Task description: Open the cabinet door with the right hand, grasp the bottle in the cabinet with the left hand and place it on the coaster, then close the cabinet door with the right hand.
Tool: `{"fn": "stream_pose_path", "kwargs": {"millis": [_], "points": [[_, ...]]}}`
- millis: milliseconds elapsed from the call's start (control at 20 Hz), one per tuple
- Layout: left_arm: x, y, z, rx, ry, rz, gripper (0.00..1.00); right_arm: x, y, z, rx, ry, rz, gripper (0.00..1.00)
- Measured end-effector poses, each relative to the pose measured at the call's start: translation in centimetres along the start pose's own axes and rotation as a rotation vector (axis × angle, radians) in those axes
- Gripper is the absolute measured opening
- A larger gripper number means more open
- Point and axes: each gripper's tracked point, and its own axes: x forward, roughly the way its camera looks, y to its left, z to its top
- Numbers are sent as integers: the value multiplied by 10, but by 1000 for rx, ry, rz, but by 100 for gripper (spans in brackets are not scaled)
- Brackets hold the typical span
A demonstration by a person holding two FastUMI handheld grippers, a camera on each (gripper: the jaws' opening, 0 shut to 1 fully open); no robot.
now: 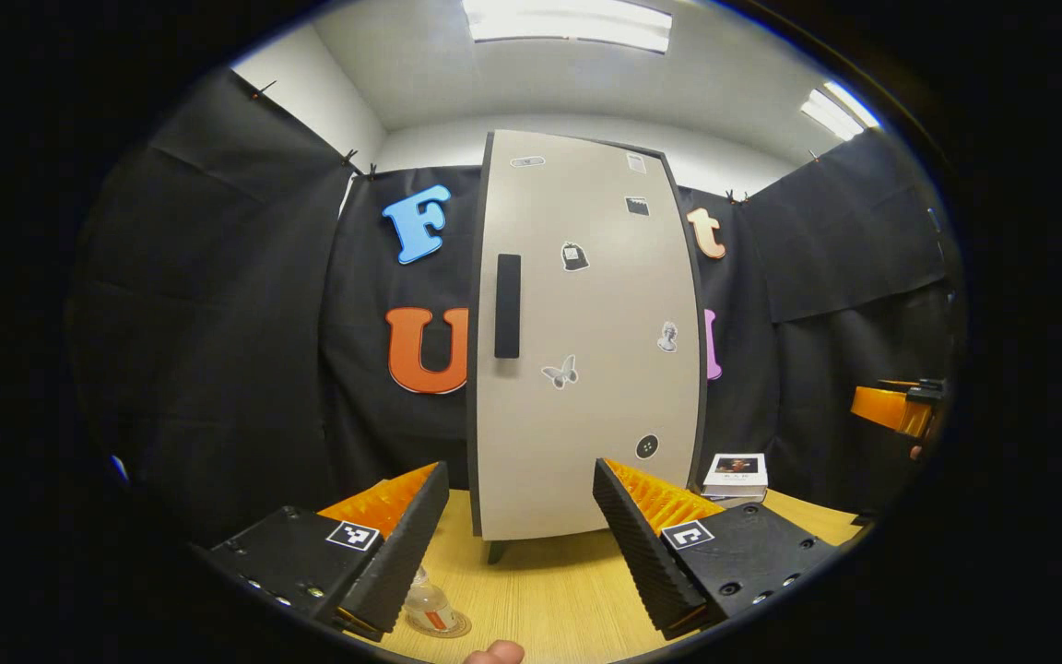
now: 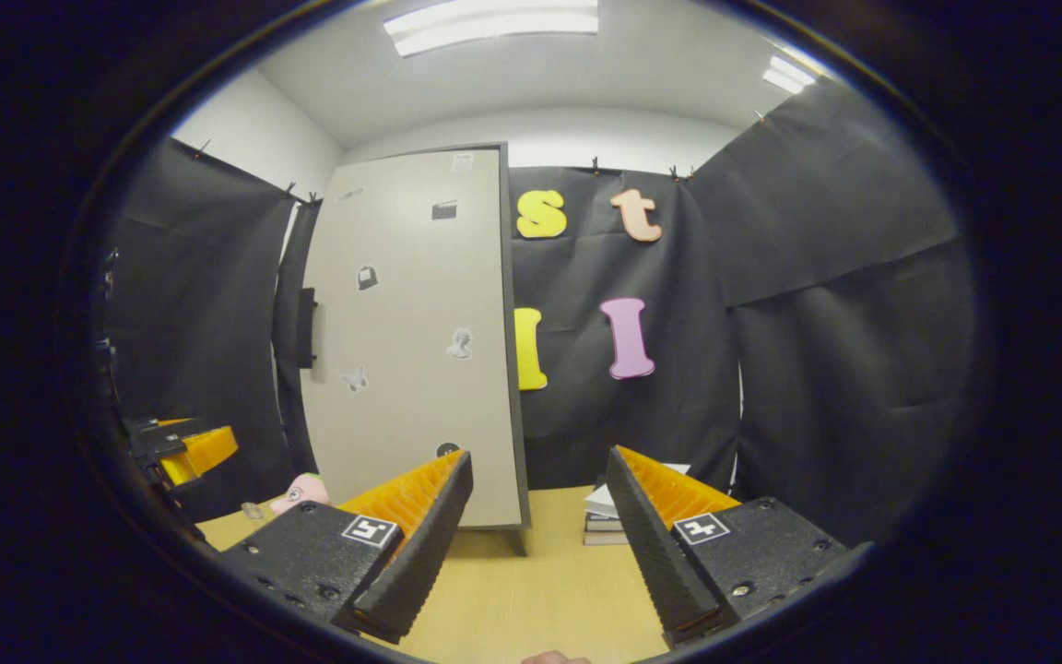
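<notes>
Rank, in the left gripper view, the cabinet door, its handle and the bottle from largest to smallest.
1. Cabinet door, by far.
2. Handle.
3. Bottle, partly hidden behind a finger and nearer the camera, so its place after the handle is unsure.

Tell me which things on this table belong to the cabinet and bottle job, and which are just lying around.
Part of the job: cabinet with its door closed, door handle, bottle, coaster beneath it, left gripper and right gripper, both open.

Lying about: stack of books beside the cabinet, pink toy on the table.
</notes>
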Motion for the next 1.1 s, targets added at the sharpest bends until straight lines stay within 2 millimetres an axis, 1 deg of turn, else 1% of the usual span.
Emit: {"fn": "stream_pose_path", "kwargs": {"millis": [50, 150, 200, 250, 450, 850, 1100], "points": [[0, 0, 0, 1, -1, 1, 95, 2, -3, -3, 1, 11, -11, 94], [0, -2, 4, -3, -9, -1, 95, 4, -4, -1, 12, 7, -14, 94], [-1, -2, 5, -6, -13, -5, 95, 3, -4, 1, 23, 5, -14, 92], [-2, -3, 4, -8, -11, -9, 95, 2, -3, 0, 34, 4, -9, 94], [-8, -4, 3, -4, -10, -17, 95, -3, -5, 2, 46, -7, -15, 94], [-11, -7, 5, -8, -15, -21, 95, -1, 5, -1, 46, 4, 11, 94], [-11, -6, 5, -9, -16, -18, 95, 0, 6, -1, 37, 8, 12, 94]]}}
